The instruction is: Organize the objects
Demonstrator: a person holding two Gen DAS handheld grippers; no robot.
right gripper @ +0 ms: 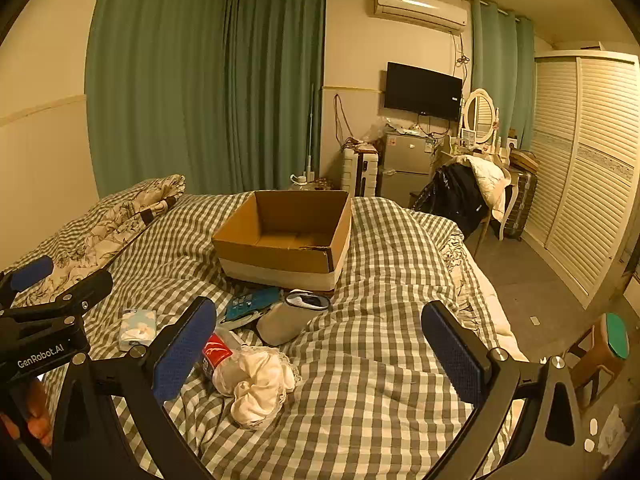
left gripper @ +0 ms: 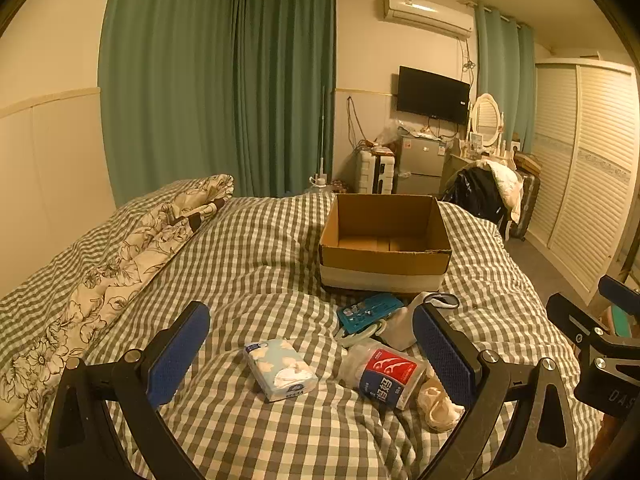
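An open, empty cardboard box stands on the checked bed. In front of it lie a tissue pack, a plastic bottle with a red and blue label, a cream crumpled cloth, a teal packet and a pale sock-like item. My left gripper hovers open over the tissue pack and bottle, touching nothing. My right gripper is open above bare quilt, right of the cloth.
A floral duvet is bunched along the bed's left side by the wall. Beyond the bed are a small fridge, a chair draped with clothes and a louvred wardrobe. A stool stands right of the bed.
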